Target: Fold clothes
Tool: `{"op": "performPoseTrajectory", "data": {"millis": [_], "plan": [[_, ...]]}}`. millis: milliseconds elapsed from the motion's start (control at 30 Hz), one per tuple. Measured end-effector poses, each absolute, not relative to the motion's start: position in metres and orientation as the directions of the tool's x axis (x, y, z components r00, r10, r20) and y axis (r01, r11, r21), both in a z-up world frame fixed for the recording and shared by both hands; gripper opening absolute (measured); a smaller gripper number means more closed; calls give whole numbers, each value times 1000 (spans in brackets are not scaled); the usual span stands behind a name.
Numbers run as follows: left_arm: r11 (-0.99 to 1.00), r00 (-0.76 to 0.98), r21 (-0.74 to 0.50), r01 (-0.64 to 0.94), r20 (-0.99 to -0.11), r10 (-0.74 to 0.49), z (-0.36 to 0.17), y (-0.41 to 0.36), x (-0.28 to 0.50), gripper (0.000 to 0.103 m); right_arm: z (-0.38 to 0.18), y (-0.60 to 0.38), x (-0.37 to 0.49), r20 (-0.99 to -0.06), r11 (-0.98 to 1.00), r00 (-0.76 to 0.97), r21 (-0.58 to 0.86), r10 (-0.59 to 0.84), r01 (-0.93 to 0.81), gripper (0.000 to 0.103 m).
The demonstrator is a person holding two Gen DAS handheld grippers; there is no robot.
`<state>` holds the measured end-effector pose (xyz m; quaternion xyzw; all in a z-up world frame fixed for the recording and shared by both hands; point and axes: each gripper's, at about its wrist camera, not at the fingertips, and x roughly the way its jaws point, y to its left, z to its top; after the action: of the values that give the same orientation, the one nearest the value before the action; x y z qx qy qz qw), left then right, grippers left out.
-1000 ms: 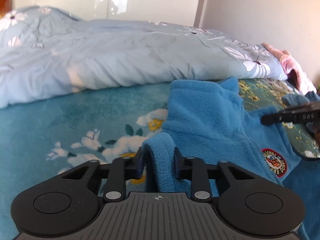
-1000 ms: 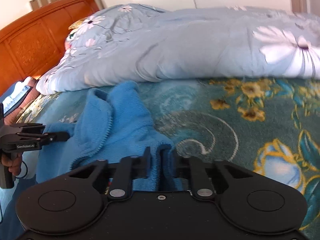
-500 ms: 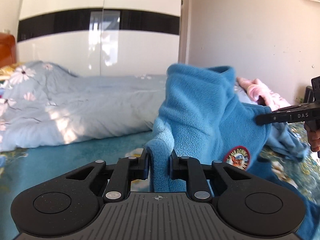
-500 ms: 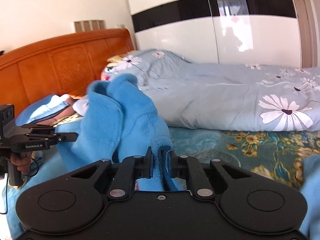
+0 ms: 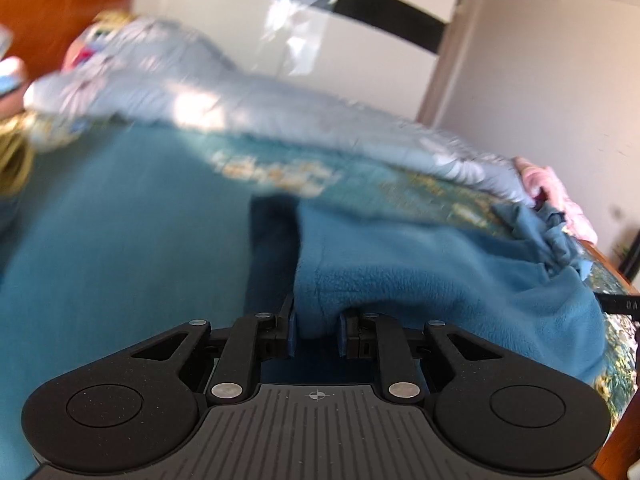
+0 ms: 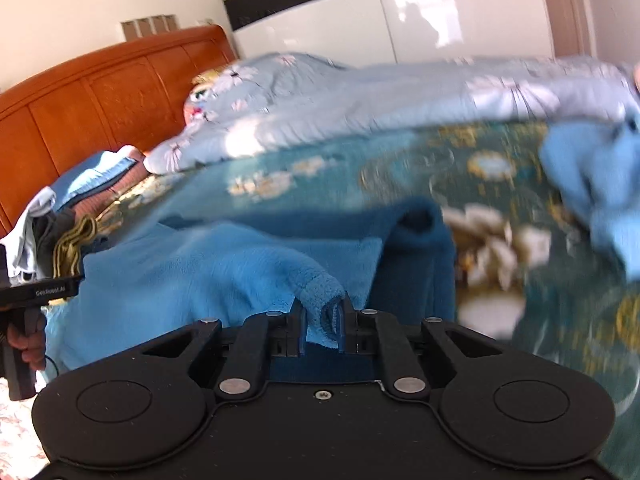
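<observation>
A blue fleece top (image 5: 440, 264) lies spread over the floral bed blanket (image 5: 120, 240). My left gripper (image 5: 316, 320) is shut on a fold of its edge, low over the bed. The same blue fleece top (image 6: 192, 276) shows in the right wrist view, where my right gripper (image 6: 322, 320) is shut on another fold of its edge. The left gripper (image 6: 24, 292) appears at the far left of the right wrist view. Both views are motion-blurred.
A light blue flowered duvet (image 5: 240, 112) lies bunched along the far side of the bed. A wooden headboard (image 6: 92, 96) and a pile of clothes (image 6: 48, 224) are at the left. More blue cloth (image 6: 592, 176) and pink fabric (image 5: 560, 196) lie at the right.
Both grippers have swung down and forward from the raised position, laying the fleece top back onto the bed. Both have kept their hold on the fabric.
</observation>
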<state>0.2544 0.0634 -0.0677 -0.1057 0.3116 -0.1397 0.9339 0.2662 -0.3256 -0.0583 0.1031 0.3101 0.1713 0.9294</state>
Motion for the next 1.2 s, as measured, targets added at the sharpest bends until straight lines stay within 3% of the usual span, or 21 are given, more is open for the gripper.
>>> {"op": "performPoseTrajectory", "data": {"millis": [133,233,300,367,400,467,733,800,867,900,933,1067,1200], "plan": [[923,764,-362,130,-557,-326,-68,74,232,20,-73,-327,248,-546,914,756,369,360,-169,21],[898,745,-422,123,-559,-364,-68,70,227,55,-68,-327,229,-538,916,780,386,321,-111,25],[878,731,-463,121,-557,-394,-68,67,225,61,-63,-328,212,-502,901,805,425,316,-89,26],[857,717,-502,118,-553,-424,-69,64,223,77,-58,-330,197,-447,862,828,500,338,-82,40],[845,710,-522,117,-551,-438,-69,63,222,78,-56,-331,191,-419,835,836,543,356,-83,50],[821,696,-560,113,-545,-468,-70,60,220,82,-56,-331,188,-372,776,836,623,404,-97,56],[694,650,-719,51,-504,-570,-82,51,215,82,-82,-302,208,-408,666,777,746,479,-20,60],[662,648,-749,19,-495,-579,-86,53,216,72,-87,-299,212,-393,625,774,780,496,-4,59],[632,646,-775,-10,-487,-588,-88,55,217,41,-88,-298,215,-379,594,771,804,512,2,44],[610,644,-792,-13,-474,-601,-88,56,218,35,-87,-298,215,-372,585,771,811,517,-1,27],[584,643,-812,-9,-452,-618,-88,57,217,30,-85,-299,215,-364,575,772,818,522,-3,19],[502,666,-860,91,-323,-673,-83,57,207,27,-76,-307,206,-276,552,808,831,521,-72,15],[553,645,-832,38,-402,-650,-102,56,203,27,-88,-316,198,-317,560,808,828,496,-19,14]]}}
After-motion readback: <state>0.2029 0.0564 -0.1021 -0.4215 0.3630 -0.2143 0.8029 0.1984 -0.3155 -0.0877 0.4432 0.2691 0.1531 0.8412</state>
